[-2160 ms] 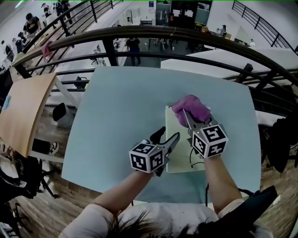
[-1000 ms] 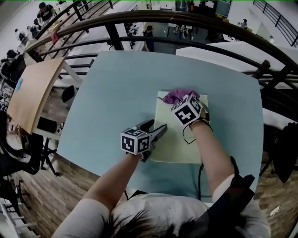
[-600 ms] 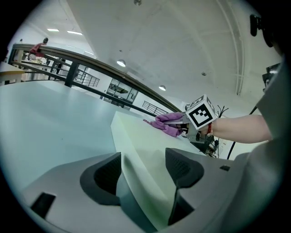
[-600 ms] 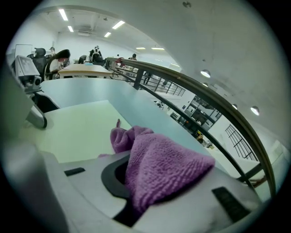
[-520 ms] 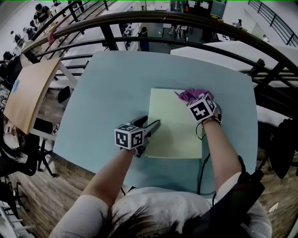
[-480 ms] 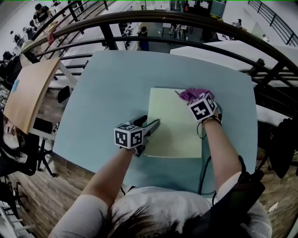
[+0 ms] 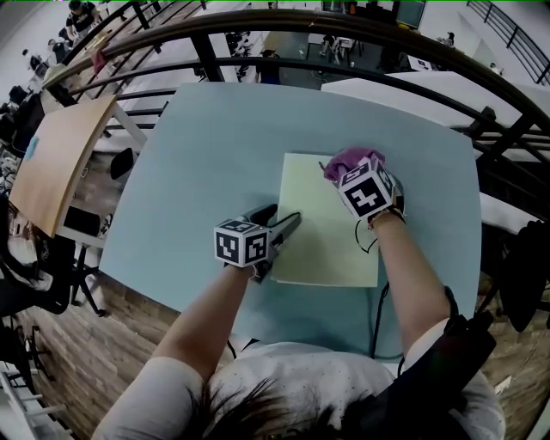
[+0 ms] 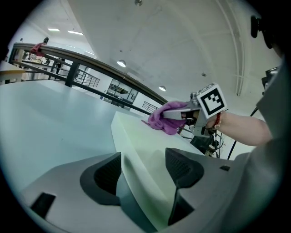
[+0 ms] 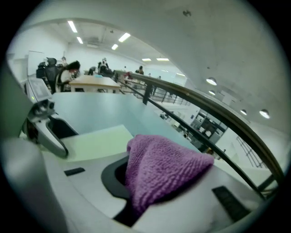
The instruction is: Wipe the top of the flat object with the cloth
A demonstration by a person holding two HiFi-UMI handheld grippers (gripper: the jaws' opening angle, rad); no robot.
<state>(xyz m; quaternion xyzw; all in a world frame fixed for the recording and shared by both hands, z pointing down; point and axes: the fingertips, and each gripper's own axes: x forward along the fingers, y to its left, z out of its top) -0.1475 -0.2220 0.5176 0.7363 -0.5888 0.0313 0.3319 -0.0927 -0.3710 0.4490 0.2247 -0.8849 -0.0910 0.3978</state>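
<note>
cloth (image 7: 348,160): purple, ribbed knit, in the right gripper (image 7: 342,169)
board (image 7: 320,241): plain pale green, under both grippers
table (image 7: 206,146): plain pale blue-green
cubes (image 7: 241,243): white with black square markers, one on each gripper
left gripper (image 7: 289,226): grey body, black pads (image 8: 184,168)
railing (image 7: 258,26): dark, beyond both grippers

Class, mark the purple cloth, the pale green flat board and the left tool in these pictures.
purple cloth (image 7: 345,161): head view, on its bunched top.
flat board (image 7: 322,236): head view, on its bare middle.
left tool (image 7: 286,215): head view, midway between its two tips.
</note>
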